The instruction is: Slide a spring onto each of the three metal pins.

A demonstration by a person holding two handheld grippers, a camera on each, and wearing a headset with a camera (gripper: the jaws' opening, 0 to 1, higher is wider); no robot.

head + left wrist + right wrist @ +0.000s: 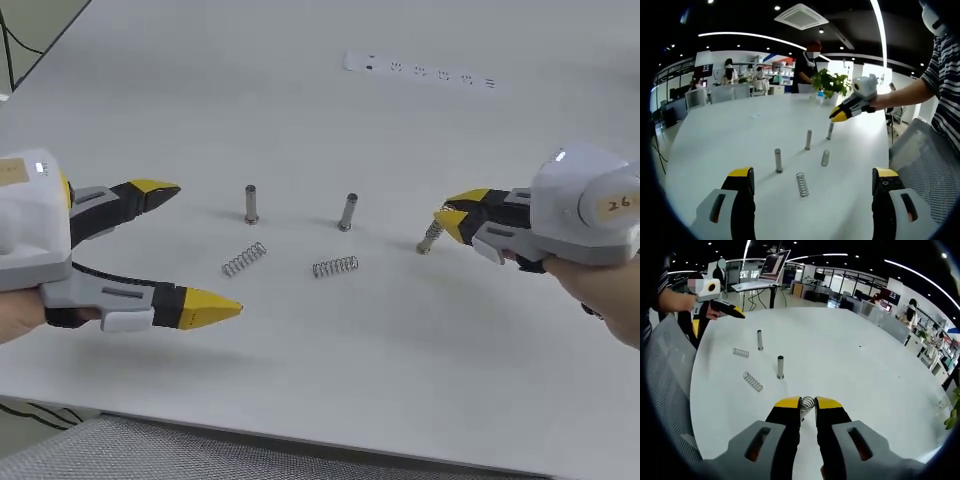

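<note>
Two bare metal pins (251,203) (347,212) stand upright mid-table. In front of them two loose springs (244,259) (335,266) lie flat. At the right a third pin (430,238) leans, with a spring coiled around it. My right gripper (450,215) is shut on that spring (807,405) at its top end. Well short of the left pin (778,160), my left gripper (195,250) is open wide and holds nothing. One loose spring (801,184) lies just ahead of its jaws. The right gripper (840,116) shows at the far pin (830,131).
A white power strip (420,70) lies at the far side of the white table (330,380). A grey mesh chair back (120,450) sits at the near edge. People and desks stand in the office beyond.
</note>
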